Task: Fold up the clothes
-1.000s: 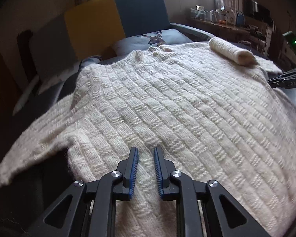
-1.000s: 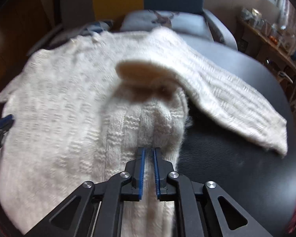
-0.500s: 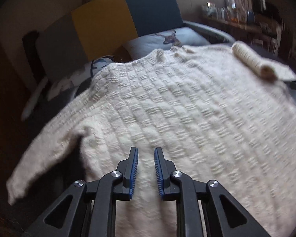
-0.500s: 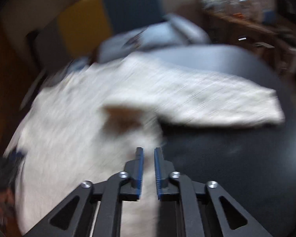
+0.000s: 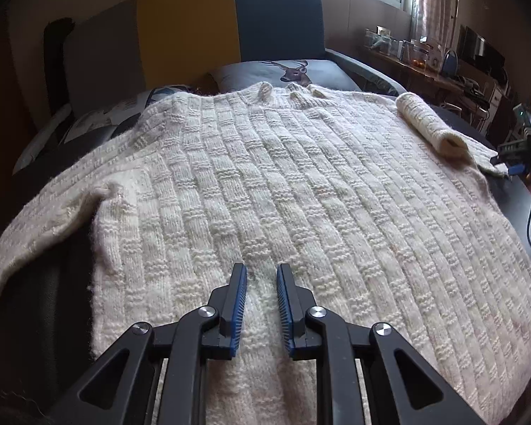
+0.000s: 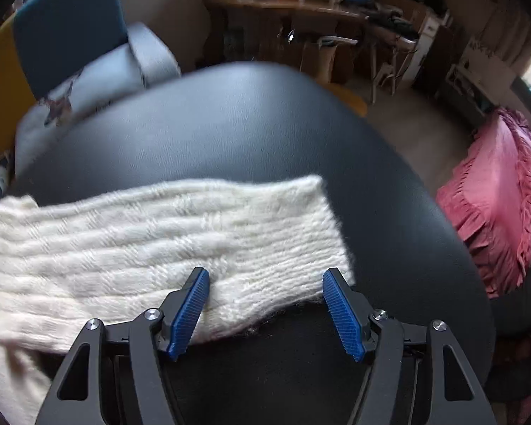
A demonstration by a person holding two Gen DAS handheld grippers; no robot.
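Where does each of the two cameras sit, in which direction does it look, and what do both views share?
Left wrist: sits on the left gripper, low over the hem of the cream sweater, facing its collar and the colour-block sofa; its own jaws show, narrowly apart, and the right gripper at the far right edge.
Right wrist: sits on the right gripper, facing across the black table toward a cluttered shelf; its jaws show, wide open over the sleeve cuff.
Shared: sweater, sofa, shelf.
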